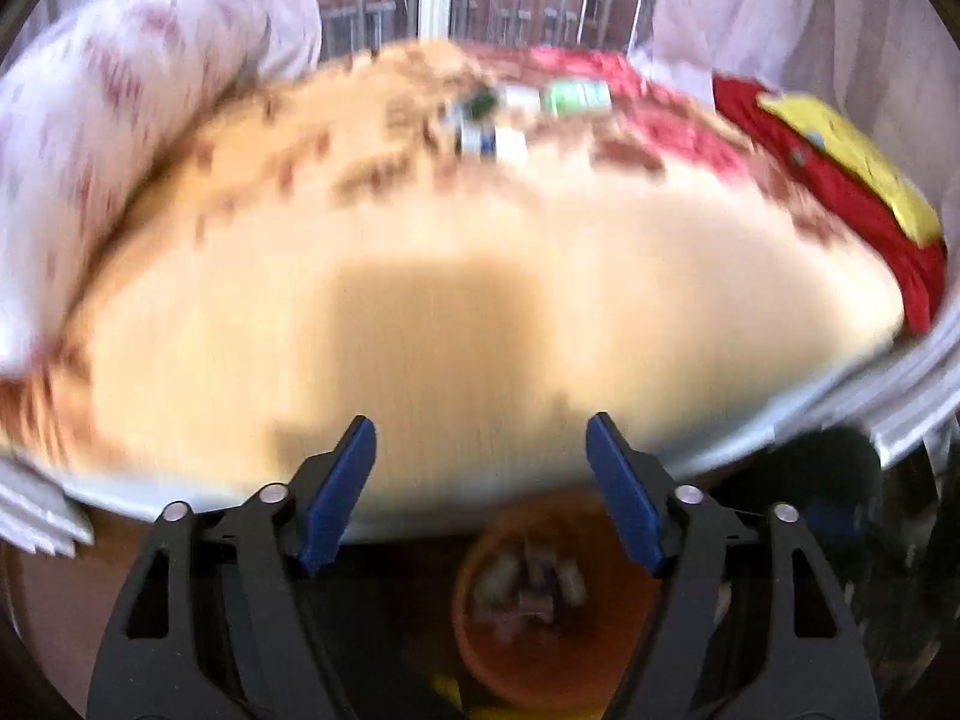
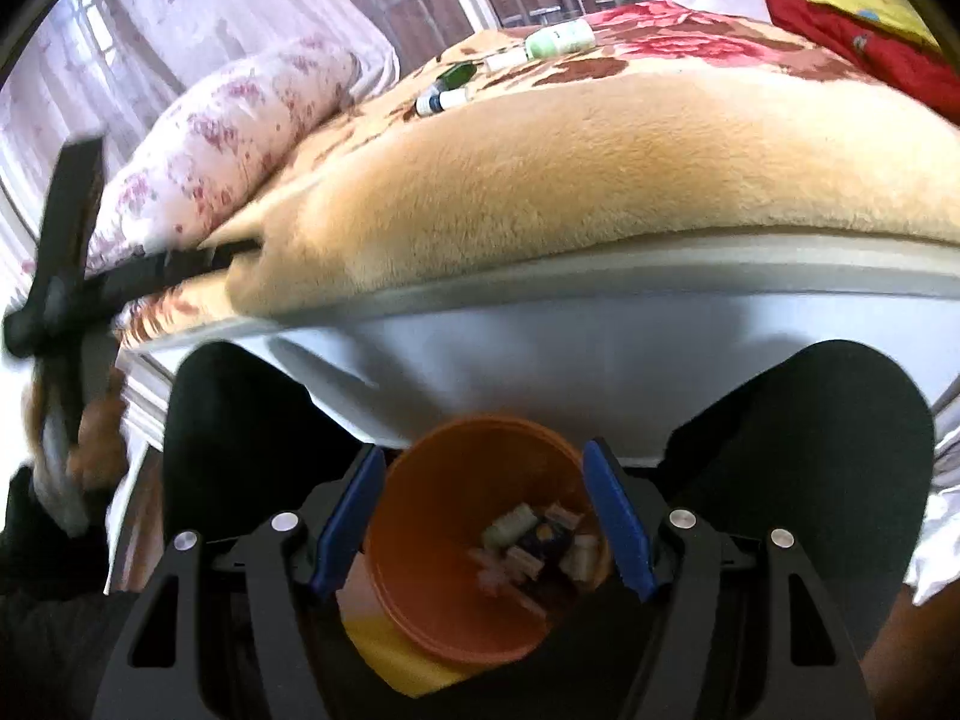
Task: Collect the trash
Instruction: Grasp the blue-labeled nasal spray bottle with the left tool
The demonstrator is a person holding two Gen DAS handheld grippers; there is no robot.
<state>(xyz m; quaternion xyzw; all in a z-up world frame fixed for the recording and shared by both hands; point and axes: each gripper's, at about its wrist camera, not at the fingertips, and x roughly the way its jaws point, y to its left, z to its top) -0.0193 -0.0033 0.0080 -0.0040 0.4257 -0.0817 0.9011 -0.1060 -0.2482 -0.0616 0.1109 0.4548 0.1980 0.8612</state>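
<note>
The left gripper stands with its 2 blue pads spread apart and nothing between them, hanging over the near edge of a bed covered by a tan floral blanket; that view is smeared by motion blur. The right gripper is likewise spread wide and empty, its jaws framing an orange bin on the floor just below the bed's white edge. Inside the bin lies a heap of small bottles and packets. More trash sits well back on the blanket: a pale green bottle, a white tube beside it, a dark green item and a small white bottle with a dark cap. A pink-flowered pillow lies to the left, a red and yellow cushion to the right.
</note>
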